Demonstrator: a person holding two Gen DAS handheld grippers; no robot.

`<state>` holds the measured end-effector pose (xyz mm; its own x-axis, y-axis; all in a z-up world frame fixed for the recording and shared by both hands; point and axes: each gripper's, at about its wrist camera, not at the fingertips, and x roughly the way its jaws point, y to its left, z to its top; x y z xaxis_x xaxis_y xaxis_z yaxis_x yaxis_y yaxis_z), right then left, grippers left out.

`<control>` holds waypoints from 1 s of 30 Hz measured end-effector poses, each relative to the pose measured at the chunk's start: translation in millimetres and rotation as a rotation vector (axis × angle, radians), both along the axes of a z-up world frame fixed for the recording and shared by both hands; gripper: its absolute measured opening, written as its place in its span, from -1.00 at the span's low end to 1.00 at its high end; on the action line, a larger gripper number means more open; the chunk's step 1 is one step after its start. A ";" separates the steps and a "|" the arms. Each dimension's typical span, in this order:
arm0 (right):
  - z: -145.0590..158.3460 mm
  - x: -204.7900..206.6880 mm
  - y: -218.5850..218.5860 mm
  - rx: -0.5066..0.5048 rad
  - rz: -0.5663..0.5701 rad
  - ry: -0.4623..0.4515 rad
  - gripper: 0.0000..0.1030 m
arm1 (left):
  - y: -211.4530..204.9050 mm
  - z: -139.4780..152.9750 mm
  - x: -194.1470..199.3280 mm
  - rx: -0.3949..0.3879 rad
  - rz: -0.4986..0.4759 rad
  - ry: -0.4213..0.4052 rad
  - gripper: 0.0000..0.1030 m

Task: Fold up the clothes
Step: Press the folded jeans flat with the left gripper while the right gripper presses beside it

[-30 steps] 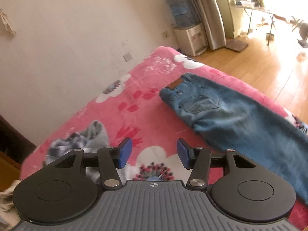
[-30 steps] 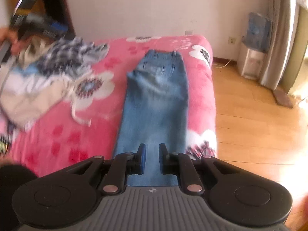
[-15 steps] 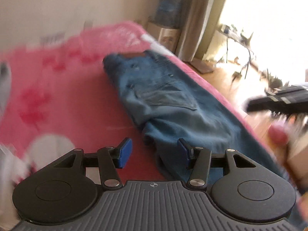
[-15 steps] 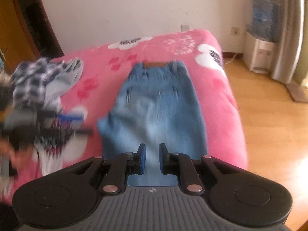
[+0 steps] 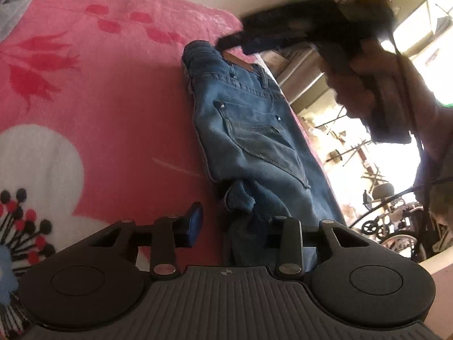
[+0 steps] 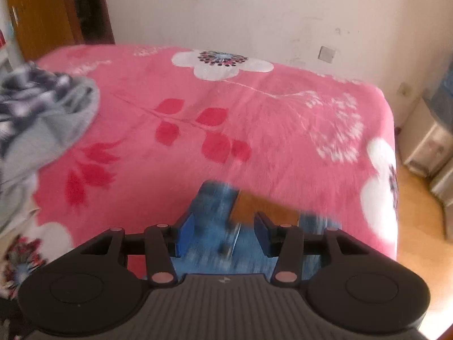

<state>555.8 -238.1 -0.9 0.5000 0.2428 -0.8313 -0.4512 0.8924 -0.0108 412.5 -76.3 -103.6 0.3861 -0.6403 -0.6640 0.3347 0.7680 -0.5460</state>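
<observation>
In the left wrist view the pink flowered blanket (image 5: 99, 90) fills the left side, where a second ago much bare wall showed; the camera has dropped close to the bed and rolled. The jeans (image 5: 249, 130) lie flat along the blanket's right part, waistband far, back pocket up, a bunched fold at their near edge. The left gripper (image 5: 235, 226) sits low at that fold, its jaws closing; the left blue pad stands on the blanket just beside the denim, the right finger is hidden behind it, and I cannot tell whether the cloth is pinched yet. Further right, the right gripper (image 5: 235, 44), blurred and held by a hand (image 5: 368, 85), hangs over the waistband; a second ago it was not in this view.

In the right wrist view a grey and checked garment (image 6: 48, 113) lies at the left edge. That gripper, earlier at the hem end with jaws nearly together, now hovers over the waistband and its brown patch (image 6: 263, 206), jaws opening, pads apart, denim below them, blurred.
</observation>
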 end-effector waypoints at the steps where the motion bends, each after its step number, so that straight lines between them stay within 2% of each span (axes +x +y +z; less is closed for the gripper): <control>1: -2.2 4.5 4.7 0.005 0.007 0.020 0.07 | -1.3 -0.4 -0.1 -0.001 0.001 0.001 -0.46; 2: -4.3 9.1 9.3 0.010 0.013 0.040 0.14 | -2.7 -0.6 -0.3 -0.001 0.003 0.002 -0.55; 4: -12.6 11.4 19.8 -0.018 0.019 0.055 0.12 | -5.5 1.6 -3.8 0.013 0.008 -0.020 -0.69; 7: -27.7 2.5 30.1 -0.103 0.020 -0.004 -0.12 | -3.8 3.4 -13.3 0.008 0.064 -0.010 -0.82; 8: -31.5 -0.2 30.9 -0.102 0.025 -0.016 -0.38 | -0.7 4.1 -17.8 -0.001 0.093 -0.001 -0.85; 9: -32.9 -1.8 30.9 -0.085 0.027 -0.018 -0.47 | 3.0 5.0 -22.5 -0.012 0.124 0.009 -0.86; 13: -29.7 -10.9 35.5 -0.082 0.029 -0.084 -0.63 | 12.7 11.1 -42.6 -0.035 0.202 0.008 -0.90; 16: -27.4 -16.8 32.7 -0.054 -0.010 -0.131 -0.68 | 16.6 12.2 -49.9 -0.057 0.231 0.021 -0.92; 22: -40.4 -16.5 31.8 0.008 -0.067 -0.171 -0.69 | 27.9 -6.0 -51.0 -0.093 0.297 0.130 -1.00; 24: -47.7 -13.0 31.5 0.041 -0.075 -0.159 -0.68 | 30.6 -6.7 -51.1 -0.105 0.298 0.130 -1.00; 28: -54.8 -0.5 20.4 0.125 -0.107 -0.076 -0.41 | 33.5 -0.6 -54.0 -0.100 0.277 0.103 -0.97; 30: -41.2 4.5 5.2 0.208 -0.151 -0.040 -0.34 | 38.1 1.7 -55.0 -0.084 0.274 0.107 -0.95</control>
